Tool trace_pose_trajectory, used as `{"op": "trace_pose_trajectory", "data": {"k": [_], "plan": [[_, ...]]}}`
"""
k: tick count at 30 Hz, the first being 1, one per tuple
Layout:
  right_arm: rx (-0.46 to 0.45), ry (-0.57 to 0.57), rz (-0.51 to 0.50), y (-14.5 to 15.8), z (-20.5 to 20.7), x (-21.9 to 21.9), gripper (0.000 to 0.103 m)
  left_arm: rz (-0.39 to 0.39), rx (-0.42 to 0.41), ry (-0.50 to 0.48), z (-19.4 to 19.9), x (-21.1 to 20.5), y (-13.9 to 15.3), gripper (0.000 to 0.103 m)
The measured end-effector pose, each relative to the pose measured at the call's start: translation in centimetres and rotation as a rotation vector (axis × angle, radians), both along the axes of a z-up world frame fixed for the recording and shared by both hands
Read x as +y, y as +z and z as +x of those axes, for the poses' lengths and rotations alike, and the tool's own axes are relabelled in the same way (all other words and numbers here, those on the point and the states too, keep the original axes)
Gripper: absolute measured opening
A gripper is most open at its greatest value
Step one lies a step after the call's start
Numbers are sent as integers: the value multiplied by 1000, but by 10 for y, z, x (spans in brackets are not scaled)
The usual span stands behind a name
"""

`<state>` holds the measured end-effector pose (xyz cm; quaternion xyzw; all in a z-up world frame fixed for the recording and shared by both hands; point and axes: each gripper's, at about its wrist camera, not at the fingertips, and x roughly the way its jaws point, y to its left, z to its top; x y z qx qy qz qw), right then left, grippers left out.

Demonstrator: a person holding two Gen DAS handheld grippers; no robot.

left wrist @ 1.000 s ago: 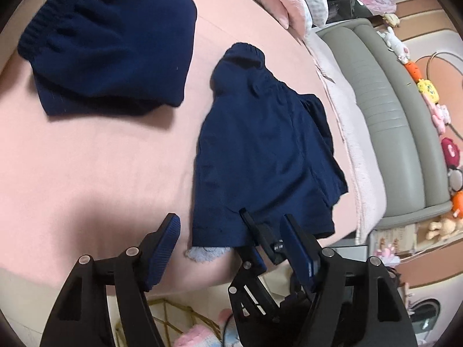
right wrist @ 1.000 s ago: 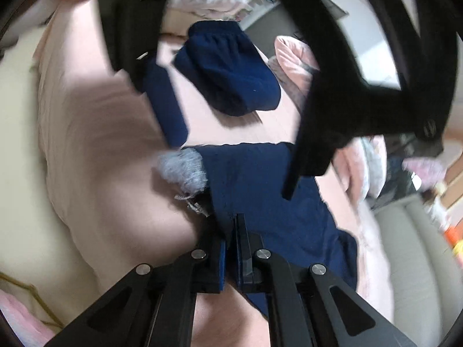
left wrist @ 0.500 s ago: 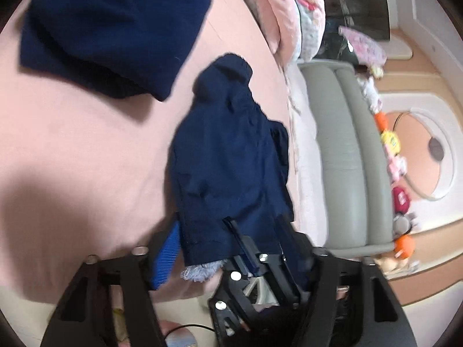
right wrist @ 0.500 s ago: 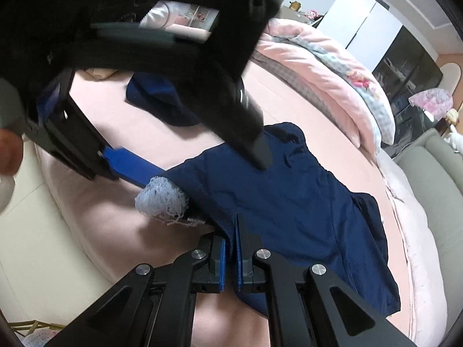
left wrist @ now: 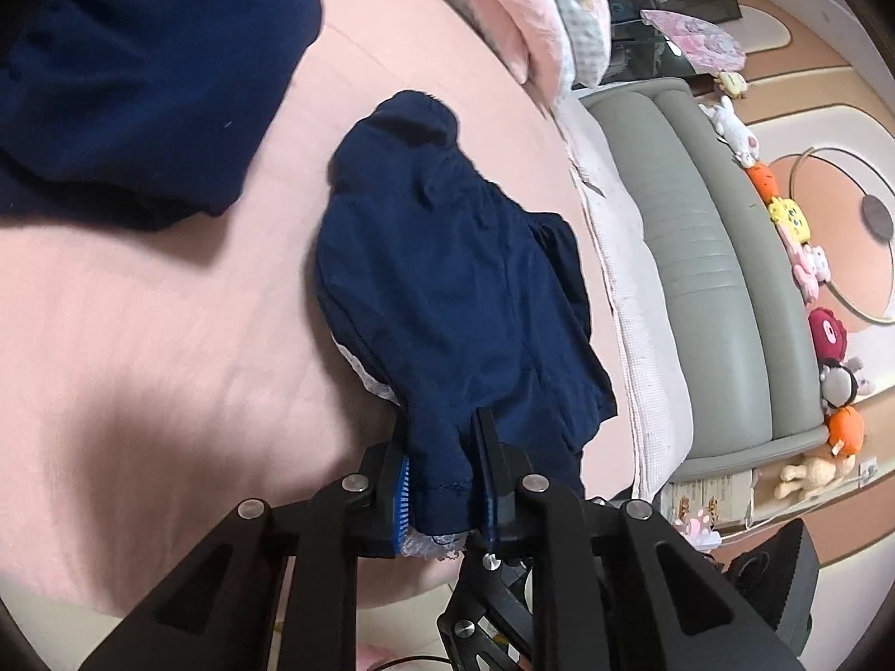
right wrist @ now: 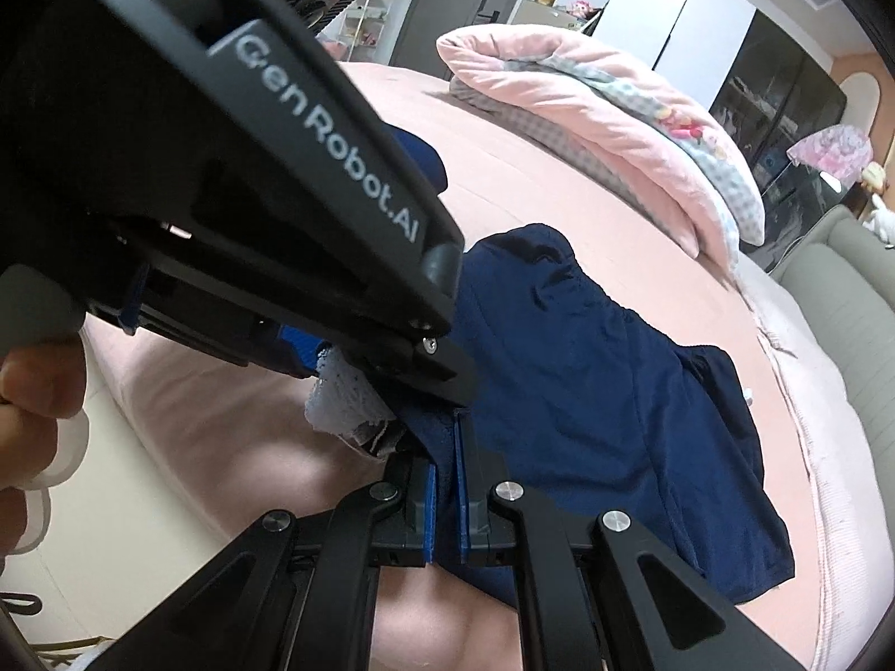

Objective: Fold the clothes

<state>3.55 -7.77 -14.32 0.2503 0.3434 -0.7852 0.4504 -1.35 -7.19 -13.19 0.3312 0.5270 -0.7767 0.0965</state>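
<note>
Landmark: pink round bed (left wrist: pixel 140 335).

- Dark navy folded knit garment (left wrist: pixel 128 67) seen at far side of bed; judged finished.
- Navy thin-fabric garment with white lace trim (left wrist: pixel 447 291) spread near bed's front edge, not yet folded.
- Left gripper (left wrist: pixel 442 481): jaws closing, near hem bunched between pads.
- Right gripper (right wrist: pixel 444 497): pressed together, same hem pinched.
- Fold itself judged still to be done.

Left gripper (left wrist: pixel 442 464) angled downward, jaws closing on bunched navy garment (left wrist: pixel 447 291) hem, fabric between the blue pads, right gripper (right wrist: pixel 444 495) just beside it, angled down, jaws clamped on same hem, fingers (right wrist: pixel 39 386) at left handle
</note>
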Motion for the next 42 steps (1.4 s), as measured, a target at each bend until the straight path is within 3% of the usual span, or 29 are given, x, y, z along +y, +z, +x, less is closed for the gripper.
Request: {"op": "trace_pose_trajectory", "data": {"k": [8, 20, 26, 42], "plan": [[-131, -48, -78, 16, -29, 14, 4, -15, 34, -47, -25, 0, 18, 17], [-295, -157, -186, 29, -75, 52, 4, -89, 29, -220, -92, 17, 41, 17], [-298, -194, -227, 37, -94, 69, 4, -149, 18, -301, -119, 32, 52, 17], [-376, -342, -305, 52, -133, 121, 4, -133, 18, -432, -177, 59, 56, 17]]}}
